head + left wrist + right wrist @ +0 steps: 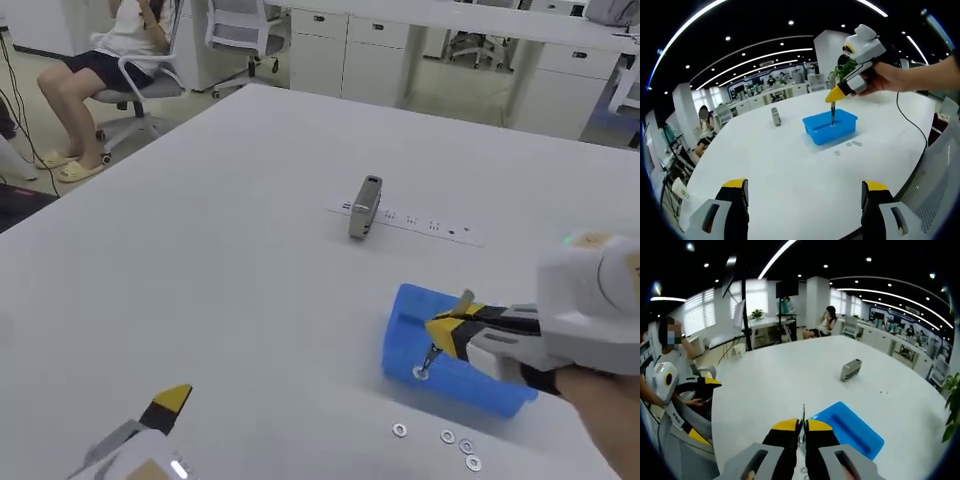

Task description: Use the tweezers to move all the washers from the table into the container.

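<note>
Right gripper: jaws clamped tight on the tweezers, yellow tips almost meeting around the thin shaft. A hand grips its white body at the right edge of the head view.

Tweezers angle down into the blue container. One washer sits right at their tip, inside the container's outline. Cannot tell whether it is pinched or lying on the bottom.

Four loose washers lie on the white table just in front of the container, toward the near edge. Three are bunched together and one is a little off to the left. None touches the container.

Left gripper: jaws spread wide with nothing between them. It is low over the near-left part of the table, well apart from the container and the washers.

Farther back, a small grey metal block stands on the table beside a flat socket strip, beyond the container.

Past the table's far-left corner, a seated person is on an office chair. White cabinets run along the back.
</note>
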Demonstrator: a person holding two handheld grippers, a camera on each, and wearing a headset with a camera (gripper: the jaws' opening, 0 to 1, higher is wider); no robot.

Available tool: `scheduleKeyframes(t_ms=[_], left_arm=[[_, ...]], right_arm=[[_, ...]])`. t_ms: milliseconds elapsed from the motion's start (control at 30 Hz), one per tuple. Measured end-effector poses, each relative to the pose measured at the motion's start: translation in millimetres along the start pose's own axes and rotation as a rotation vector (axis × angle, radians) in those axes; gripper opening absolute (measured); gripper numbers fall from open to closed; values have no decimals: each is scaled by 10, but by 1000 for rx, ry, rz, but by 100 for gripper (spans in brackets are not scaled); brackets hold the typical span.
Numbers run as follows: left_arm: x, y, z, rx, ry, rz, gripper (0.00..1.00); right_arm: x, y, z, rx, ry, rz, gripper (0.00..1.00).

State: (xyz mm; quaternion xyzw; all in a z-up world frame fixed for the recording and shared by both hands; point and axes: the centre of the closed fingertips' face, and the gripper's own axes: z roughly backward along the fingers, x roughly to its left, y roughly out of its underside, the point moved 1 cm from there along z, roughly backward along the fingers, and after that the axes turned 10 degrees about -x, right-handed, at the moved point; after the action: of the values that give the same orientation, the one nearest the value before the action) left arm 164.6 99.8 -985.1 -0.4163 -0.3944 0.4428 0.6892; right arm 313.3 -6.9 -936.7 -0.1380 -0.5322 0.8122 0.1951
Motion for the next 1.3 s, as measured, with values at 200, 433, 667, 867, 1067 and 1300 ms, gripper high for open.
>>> scheduleKeyframes(t_ms=[200,433,667,867,1067,1300], left_arm=[[9,7,1,6,-6,-3,96],[19,11,1,9,-11,-7,96],[18,26,2,19,-11,-11,95],[14,33,-2,22,-10,-10,95],[12,64,-10,35,-7,-14,94],[-7,81,-12,45,2,-19,94]], right_arm=[[-45,-39,-38,-9,10,-3,0],[-101,-4,-107,-1,34,15,0],[-173,16,-191,8,40,31,0],[-261,19,-259,2,51,23,0],[-331,7,-308,-9,71,14,0],[-386,96,-374,-6,85,-2,1]])
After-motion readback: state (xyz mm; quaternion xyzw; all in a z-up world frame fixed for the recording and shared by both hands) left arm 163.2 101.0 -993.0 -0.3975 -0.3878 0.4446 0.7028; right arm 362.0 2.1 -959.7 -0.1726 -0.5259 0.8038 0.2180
